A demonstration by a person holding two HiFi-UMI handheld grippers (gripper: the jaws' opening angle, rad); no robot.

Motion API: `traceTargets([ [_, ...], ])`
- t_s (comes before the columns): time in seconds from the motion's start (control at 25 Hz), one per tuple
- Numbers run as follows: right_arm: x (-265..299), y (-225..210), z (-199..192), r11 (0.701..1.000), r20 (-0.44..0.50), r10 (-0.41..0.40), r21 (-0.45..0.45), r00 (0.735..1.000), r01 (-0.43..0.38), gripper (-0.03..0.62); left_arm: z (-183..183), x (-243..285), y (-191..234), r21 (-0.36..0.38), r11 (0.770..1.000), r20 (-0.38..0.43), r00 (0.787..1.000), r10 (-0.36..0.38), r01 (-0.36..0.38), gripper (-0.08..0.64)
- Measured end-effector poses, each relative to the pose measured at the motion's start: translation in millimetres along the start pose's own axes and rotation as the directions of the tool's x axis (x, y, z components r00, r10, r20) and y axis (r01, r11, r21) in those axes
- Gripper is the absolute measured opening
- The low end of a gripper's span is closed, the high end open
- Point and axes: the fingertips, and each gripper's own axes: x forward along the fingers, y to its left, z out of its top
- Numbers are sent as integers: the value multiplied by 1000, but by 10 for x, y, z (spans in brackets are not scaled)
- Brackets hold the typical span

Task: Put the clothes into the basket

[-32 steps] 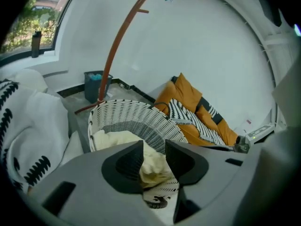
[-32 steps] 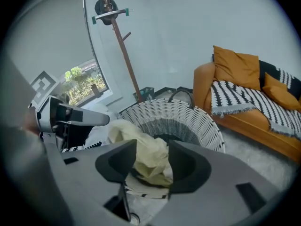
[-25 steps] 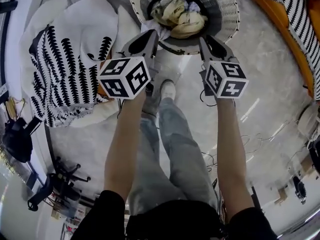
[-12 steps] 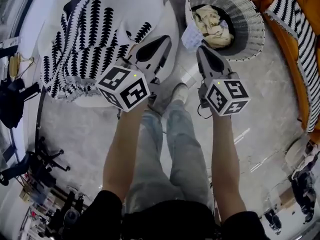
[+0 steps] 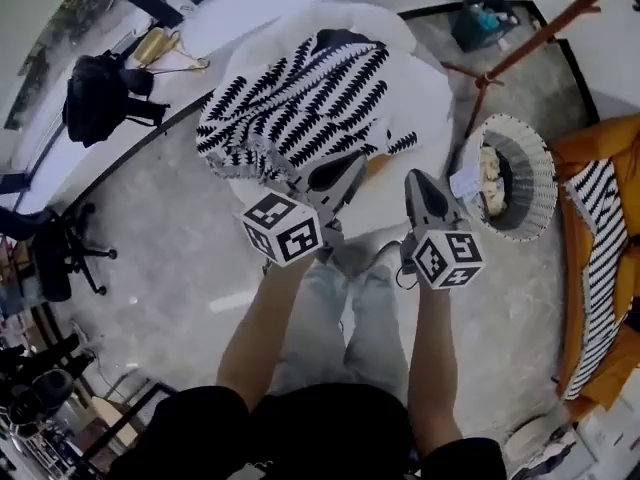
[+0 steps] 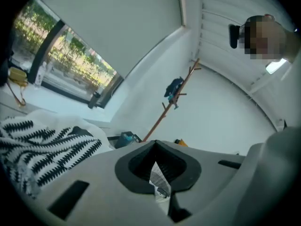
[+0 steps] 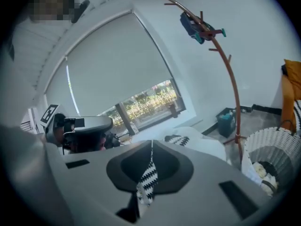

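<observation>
Garment [image 5: 300, 108] pinched by left gripper [image 5: 348, 168], right gripper [image 5: 418, 183]

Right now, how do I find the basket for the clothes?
Look for the orange sofa at the right of the head view. Next to it, by the foot of the brown coat stand, sits the basket. It's the only round, white, woven thing, with cream clothes inside.
</observation>
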Motion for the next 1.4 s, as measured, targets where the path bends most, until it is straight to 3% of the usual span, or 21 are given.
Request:
traceTargets([
  [0.24, 193, 1356, 926, 983, 90, 169, -87, 981, -162, 15, 1104, -1107, -123, 60, 988, 150, 980, 129, -139, 8],
  [0.4, 233, 2035, 1611, 956, 162, 271, -158, 949, -246, 12, 1788, -1674, -268, 129, 959, 282, 937, 207, -251, 8],
  [0.56, 32, 2551, 2072, 930, 183, 336, -222, 924, -294, 12, 2193, -2197, -472, 161, 891, 380, 860, 341, -424, 8],
  [0.64, -66, 2724, 2325, 919, 201, 353, -258, 914, -298, 12, 2384, -2327, -571, 174, 856, 422, 822, 382, -487, 8],
  [0.76, -214, 2928, 2589, 911, 229, 361, -293, 904, -290, 12, 2572, -2442, -718, 197, 817, 449, 791, 417, -542, 8],
  [0.92, -362, 3061, 2804, 911, 258, 347, -319, 902, -260, 12, 2791, -2553, -865, 213, 785, 480, 762, 435, -582, 8],
  [1.2, -424, 3138, 2856, 897, 245, 321, -388, 915, -211, 11, 2892, -2738, -855, 211, 741, 495, 724, 481, -637, 8],
  [1.4, -400, 3215, 2894, 884, 246, 324, -424, 914, -200, 11, 2923, -2819, -795, 202, 726, 498, 707, 502, -658, 8],
])
